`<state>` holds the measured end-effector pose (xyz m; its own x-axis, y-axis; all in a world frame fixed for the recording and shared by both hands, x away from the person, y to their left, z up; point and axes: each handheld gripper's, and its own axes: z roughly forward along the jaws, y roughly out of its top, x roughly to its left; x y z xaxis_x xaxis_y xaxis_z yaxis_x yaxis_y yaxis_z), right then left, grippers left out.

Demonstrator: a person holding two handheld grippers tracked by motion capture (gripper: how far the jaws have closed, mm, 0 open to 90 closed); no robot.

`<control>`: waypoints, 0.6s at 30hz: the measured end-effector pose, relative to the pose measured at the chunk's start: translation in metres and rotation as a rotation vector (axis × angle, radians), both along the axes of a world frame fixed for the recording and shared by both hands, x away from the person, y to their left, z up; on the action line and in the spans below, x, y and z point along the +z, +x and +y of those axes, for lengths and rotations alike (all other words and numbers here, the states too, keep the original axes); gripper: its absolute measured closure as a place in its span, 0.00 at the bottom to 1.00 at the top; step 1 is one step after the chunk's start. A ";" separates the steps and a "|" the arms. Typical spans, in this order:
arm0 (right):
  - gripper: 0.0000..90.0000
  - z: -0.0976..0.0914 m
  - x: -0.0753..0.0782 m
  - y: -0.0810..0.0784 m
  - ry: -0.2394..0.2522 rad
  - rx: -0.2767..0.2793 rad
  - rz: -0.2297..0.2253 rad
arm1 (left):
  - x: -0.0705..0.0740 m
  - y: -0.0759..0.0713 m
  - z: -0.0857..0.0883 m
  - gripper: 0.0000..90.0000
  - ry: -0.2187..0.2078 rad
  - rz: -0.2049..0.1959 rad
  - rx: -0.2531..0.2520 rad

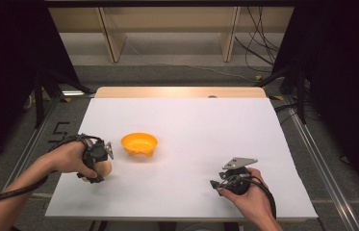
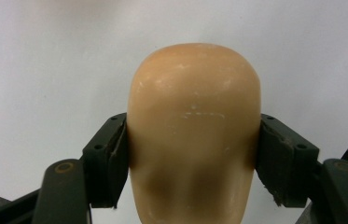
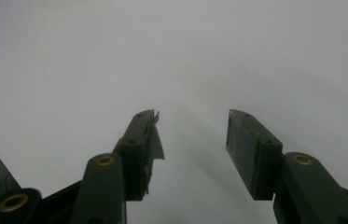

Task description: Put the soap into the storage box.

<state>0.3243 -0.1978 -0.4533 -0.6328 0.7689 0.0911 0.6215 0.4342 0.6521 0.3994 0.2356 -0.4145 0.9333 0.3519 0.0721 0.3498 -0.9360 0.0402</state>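
Observation:
A tan egg-shaped object (image 2: 194,135) fills the middle of the left gripper view, with both black jaws pressed against its sides. In the high view the same tan object (image 1: 102,169) peeks out under my left gripper (image 1: 95,168) at the table's left front, held down near the white surface. An orange bowl (image 1: 139,144) sits just to the right of that gripper, apart from it. My right gripper (image 1: 218,185) rests low at the right front; in the right gripper view (image 3: 192,135) its jaws stand open over bare white surface with nothing between them.
A white sheet (image 1: 191,120) covers the table, with a strip of wooden tabletop (image 1: 177,91) at the far edge. Dark curtains flank both sides, and cables lie on the floor at the back right.

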 end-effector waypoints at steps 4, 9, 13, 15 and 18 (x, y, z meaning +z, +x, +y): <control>0.59 -0.001 0.002 0.000 -0.012 0.007 0.010 | 0.001 0.001 0.000 0.36 -0.005 -0.004 -0.002; 0.59 -0.001 0.002 0.000 -0.011 0.006 0.006 | 0.002 0.002 -0.001 0.36 -0.012 -0.008 -0.006; 0.59 -0.001 0.001 0.000 -0.005 0.004 0.000 | 0.003 0.004 -0.002 0.36 -0.017 -0.015 -0.006; 0.59 -0.001 0.001 0.000 -0.005 0.004 0.000 | 0.004 0.004 -0.003 0.36 -0.017 -0.015 -0.006; 0.59 -0.001 0.001 0.000 -0.006 0.004 0.001 | 0.006 0.005 -0.004 0.36 -0.016 -0.019 -0.008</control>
<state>0.3242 -0.1989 -0.4519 -0.6359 0.7669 0.0873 0.6204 0.4406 0.6488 0.4049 0.2319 -0.4089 0.9344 0.3459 0.0848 0.3416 -0.9378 0.0615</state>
